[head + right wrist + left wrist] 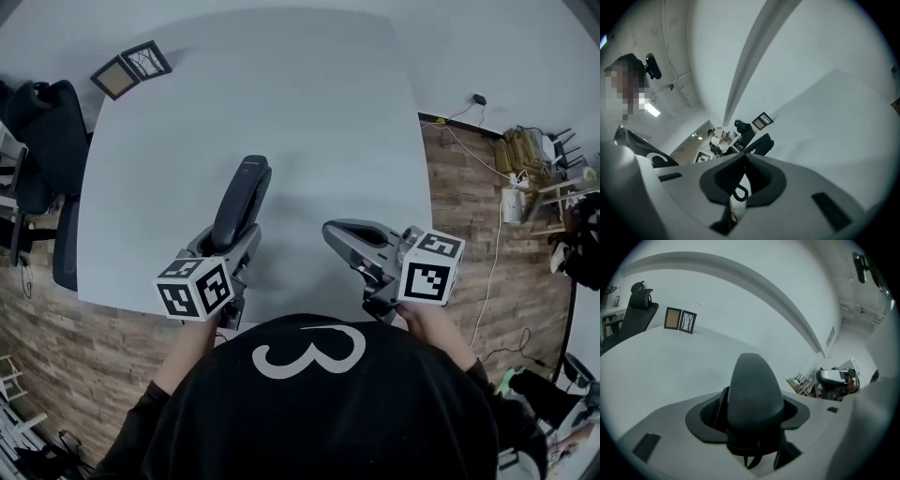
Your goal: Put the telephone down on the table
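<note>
The telephone is a dark grey handset that juts out over the white table, pointing away from me. My left gripper is shut on its near end. In the left gripper view the handset's rounded body fills the space between the jaws. I cannot tell whether its far end touches the tabletop. To its right, my right gripper hovers over the table's near edge. It is shut with nothing in it, and its pads meet at the tip.
Two small picture frames lie at the table's far left corner. A black office chair stands off the left edge. Cables and clutter lie on the brick-patterned floor to the right.
</note>
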The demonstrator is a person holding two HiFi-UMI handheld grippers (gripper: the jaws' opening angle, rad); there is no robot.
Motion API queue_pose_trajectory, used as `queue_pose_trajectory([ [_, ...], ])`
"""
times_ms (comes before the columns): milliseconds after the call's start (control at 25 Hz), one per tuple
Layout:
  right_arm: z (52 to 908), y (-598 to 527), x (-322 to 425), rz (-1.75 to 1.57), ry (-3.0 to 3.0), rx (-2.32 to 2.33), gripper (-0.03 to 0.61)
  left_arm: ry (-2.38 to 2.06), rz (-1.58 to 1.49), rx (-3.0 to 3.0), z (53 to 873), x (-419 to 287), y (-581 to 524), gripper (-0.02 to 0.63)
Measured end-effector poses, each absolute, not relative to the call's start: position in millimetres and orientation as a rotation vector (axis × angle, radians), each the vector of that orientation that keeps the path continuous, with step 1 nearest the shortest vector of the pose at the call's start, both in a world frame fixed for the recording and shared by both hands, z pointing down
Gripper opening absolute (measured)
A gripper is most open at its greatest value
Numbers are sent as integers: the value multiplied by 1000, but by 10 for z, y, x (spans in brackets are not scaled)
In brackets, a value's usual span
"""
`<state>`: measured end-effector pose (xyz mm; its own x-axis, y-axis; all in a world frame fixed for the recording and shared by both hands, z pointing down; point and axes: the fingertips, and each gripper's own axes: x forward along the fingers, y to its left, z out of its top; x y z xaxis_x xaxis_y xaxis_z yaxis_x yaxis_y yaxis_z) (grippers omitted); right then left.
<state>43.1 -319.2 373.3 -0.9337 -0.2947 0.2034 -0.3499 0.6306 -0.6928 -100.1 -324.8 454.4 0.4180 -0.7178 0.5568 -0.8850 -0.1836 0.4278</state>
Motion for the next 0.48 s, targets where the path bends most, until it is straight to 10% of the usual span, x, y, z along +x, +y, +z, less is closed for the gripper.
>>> queue_pose_trajectory([
  [480,3963,-3318,577,1293,-2718,639,9,-1430,519,1994,5112,-1042,-3477,290],
])
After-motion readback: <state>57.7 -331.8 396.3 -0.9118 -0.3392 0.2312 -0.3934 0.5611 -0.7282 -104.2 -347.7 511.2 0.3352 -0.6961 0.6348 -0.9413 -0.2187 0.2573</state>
